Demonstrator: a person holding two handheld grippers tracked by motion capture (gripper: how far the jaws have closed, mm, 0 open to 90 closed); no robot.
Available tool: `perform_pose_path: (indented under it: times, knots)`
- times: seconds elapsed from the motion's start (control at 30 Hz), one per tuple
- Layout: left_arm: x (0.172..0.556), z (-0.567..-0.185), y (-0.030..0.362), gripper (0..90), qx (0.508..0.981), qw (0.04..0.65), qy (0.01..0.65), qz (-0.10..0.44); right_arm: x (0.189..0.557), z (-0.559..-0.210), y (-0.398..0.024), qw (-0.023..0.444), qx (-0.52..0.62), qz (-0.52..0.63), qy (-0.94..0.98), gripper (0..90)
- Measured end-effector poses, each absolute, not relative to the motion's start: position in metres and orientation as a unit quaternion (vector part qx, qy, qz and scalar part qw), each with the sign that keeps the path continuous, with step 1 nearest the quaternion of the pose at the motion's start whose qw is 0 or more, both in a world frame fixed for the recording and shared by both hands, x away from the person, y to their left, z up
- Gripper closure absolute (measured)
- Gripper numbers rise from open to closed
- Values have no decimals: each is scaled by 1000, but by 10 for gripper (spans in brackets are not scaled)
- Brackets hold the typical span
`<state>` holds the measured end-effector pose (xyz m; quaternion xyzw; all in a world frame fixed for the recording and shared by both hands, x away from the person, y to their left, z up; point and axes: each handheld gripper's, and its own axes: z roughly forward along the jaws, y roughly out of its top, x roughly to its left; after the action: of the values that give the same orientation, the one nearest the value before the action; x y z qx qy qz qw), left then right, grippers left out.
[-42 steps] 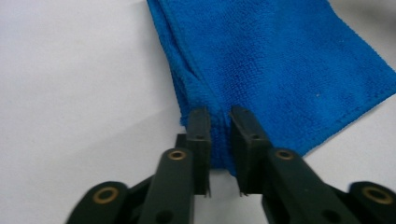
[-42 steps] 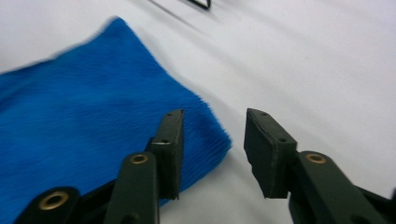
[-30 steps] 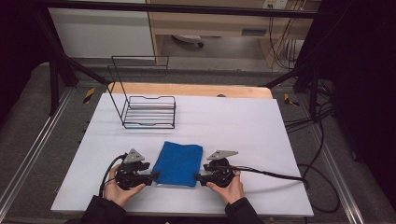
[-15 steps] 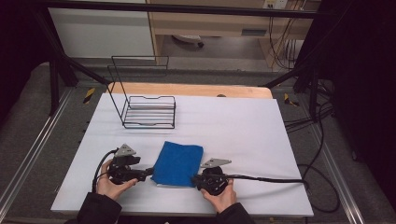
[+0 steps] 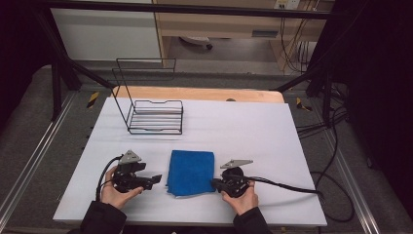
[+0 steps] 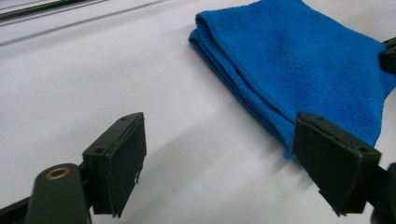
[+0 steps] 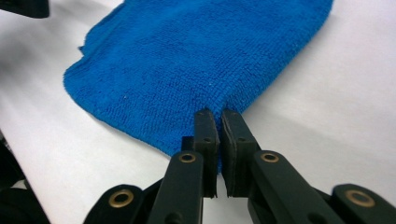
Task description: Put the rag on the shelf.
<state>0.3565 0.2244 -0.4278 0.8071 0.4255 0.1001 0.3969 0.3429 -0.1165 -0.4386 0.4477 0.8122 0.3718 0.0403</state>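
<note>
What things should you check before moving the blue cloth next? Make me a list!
1. Right gripper pinches the blue cloth edge: ok, its jaws are shut on it.
2. Left gripper grips the cloth: not ok, its jaws have just been opening and stand apart beside it, nothing between them.
3. Cloth folded and flat on the white table: ok.
4. Wire rack well away from the cloth: ok.
5. How many layers the right gripper caught: cannot tell.

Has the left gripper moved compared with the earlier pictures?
Yes. The left gripper has drawn back leftward off the blue cloth; its jaws have just been opening and hold nothing.
</note>
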Motion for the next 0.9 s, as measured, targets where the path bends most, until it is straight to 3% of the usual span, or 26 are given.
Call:
perform_pose_path:
  times: [0.13, 0.43, 0.7, 0.9]
  knots:
    - [356, -427, 223, 133, 810, 399, 417, 103, 344, -438, -119, 51, 432, 370, 821, 709]
    - [367, -419, 215, 94, 818, 399, 400, 106, 363, -425, -146, 94, 390, 431, 809, 250]
    - [385, -410, 207, 104, 821, 390, 402, 110, 375, -424, -171, 110, 392, 449, 795, 88]
    - [403, -401, 196, 114, 816, 397, 403, 116, 372, -427, -190, 112, 400, 468, 780, 59]
